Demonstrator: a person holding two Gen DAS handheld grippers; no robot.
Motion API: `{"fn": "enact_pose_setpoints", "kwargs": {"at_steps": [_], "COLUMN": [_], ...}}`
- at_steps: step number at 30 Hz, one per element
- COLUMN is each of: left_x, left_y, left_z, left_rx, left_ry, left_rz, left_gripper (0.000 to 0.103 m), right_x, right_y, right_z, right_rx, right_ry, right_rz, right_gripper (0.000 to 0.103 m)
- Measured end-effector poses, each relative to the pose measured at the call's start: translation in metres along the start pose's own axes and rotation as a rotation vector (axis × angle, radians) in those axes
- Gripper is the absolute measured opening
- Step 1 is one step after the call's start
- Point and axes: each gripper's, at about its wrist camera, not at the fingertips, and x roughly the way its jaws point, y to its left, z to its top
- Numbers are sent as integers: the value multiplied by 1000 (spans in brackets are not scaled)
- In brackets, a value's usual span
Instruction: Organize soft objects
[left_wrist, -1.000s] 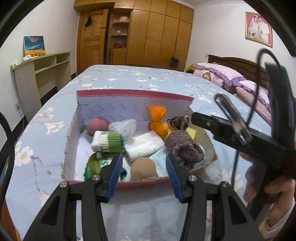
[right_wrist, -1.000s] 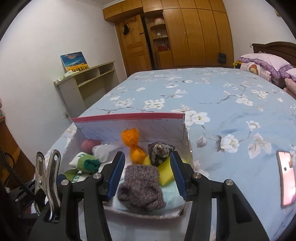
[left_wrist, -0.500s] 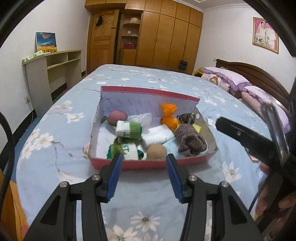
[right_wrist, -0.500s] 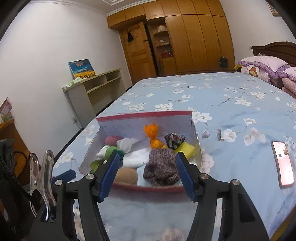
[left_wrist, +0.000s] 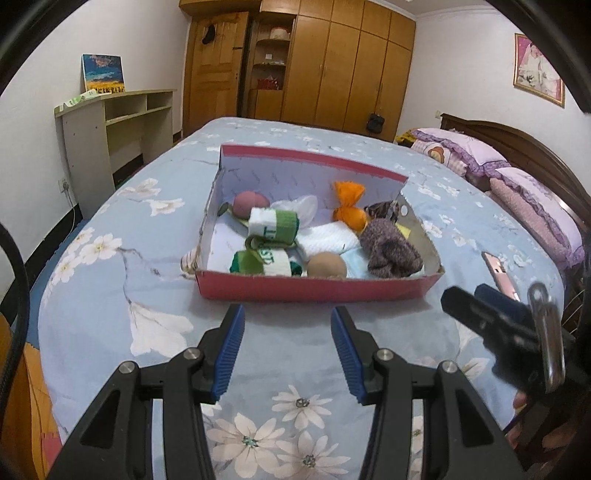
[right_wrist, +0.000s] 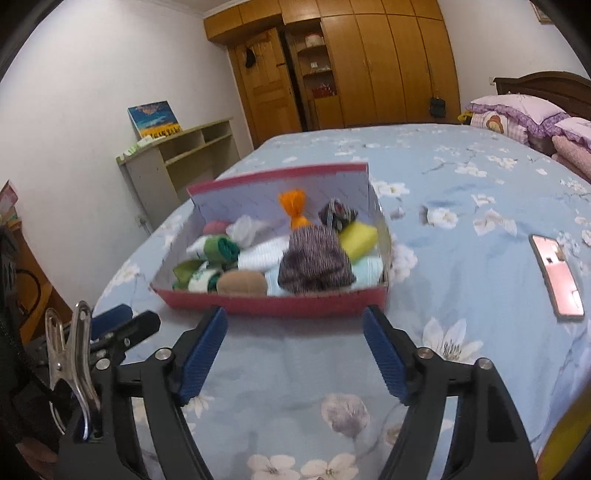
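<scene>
Your right gripper (right_wrist: 293, 354) sits at the bottom of its frame with jaws opening wide and nothing between them, while your left gripper (left_wrist: 287, 352) hangs part open and empty, low in its own view. Both point at the red cardboard box (left_wrist: 314, 291), which lies mid-frame on the bedspread (left_wrist: 110, 288), its long side running across the picture and its tall back flap facing you. Inside it, a mottled purple knit sock (left_wrist: 389, 253) lies bunched at the near right, a tan ball (left_wrist: 327, 266) beside it, green-and-white rolled socks (left_wrist: 273, 221) to the left, and an orange bundle (left_wrist: 349, 206) upright at the back. A pink phone (right_wrist: 556, 275) lies on the floral blue cover, right of the box. Wooden wardrobes (left_wrist: 332, 62) fill the far wall.
</scene>
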Motion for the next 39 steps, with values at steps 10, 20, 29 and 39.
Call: {"fn": "enact_pose_setpoints", "kwargs": {"at_steps": [10,20,29,39], "left_x": [31,58,77,82], "left_y": [-1,1,5,6], "left_z": [-11,-21,-30,-35], "left_rx": [6,7,5,-4], "left_ry": [64,99,120,101], "left_rz": [25,60,78,79], "left_gripper": [51,51,52,56], "right_x": [20,47,67,76], "right_y": [-8,-10,-15,-12], "right_z": [-19,-30,-40,-51], "right_rx": [8,-12,2,-29], "right_ry": [41,82,115,117], "right_rz": [-40,-77,-91,-120], "right_gripper": [78,78,78,78]}}
